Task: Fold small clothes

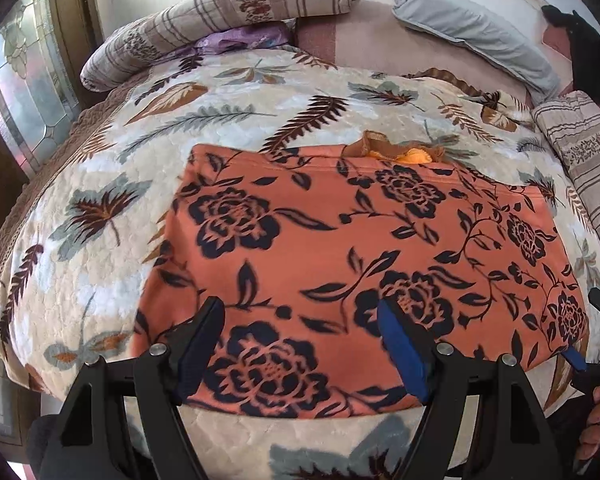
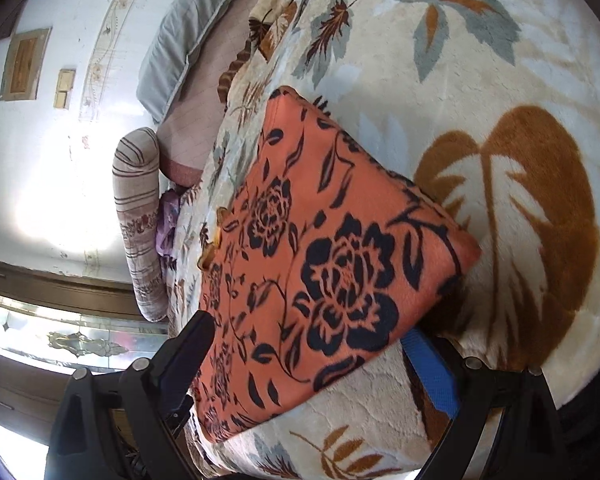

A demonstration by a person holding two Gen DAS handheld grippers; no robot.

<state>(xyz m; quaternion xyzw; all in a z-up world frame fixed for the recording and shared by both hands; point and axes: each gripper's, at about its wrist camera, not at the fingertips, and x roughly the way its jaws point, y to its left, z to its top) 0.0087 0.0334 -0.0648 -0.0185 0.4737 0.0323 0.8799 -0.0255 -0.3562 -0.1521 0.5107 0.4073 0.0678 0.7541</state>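
Note:
An orange garment with black flowers [image 1: 340, 248] lies flat on the leaf-patterned blanket [image 1: 100, 184]. My left gripper [image 1: 300, 308] hovers open over the garment's near edge, with nothing pressed between its fingers. My right gripper [image 2: 310, 328] is open too. Its fingers straddle the garment [image 2: 320, 264] at its near right corner, the blue pad [image 2: 432, 368] low beside the edge; the pads do not press on the cloth. In the left wrist view the right gripper [image 1: 590, 328] shows at the garment's right edge, with a hand [image 1: 596, 420] behind it.
A brown and orange bit of cloth [image 1: 396, 152] pokes out at the garment's far edge. A striped bolster [image 1: 220, 20] and a grey pillow [image 1: 472, 32] lie at the head of the bed, a striped cushion [image 1: 580, 152] on the right. A glass door [image 1: 20, 100] stands left.

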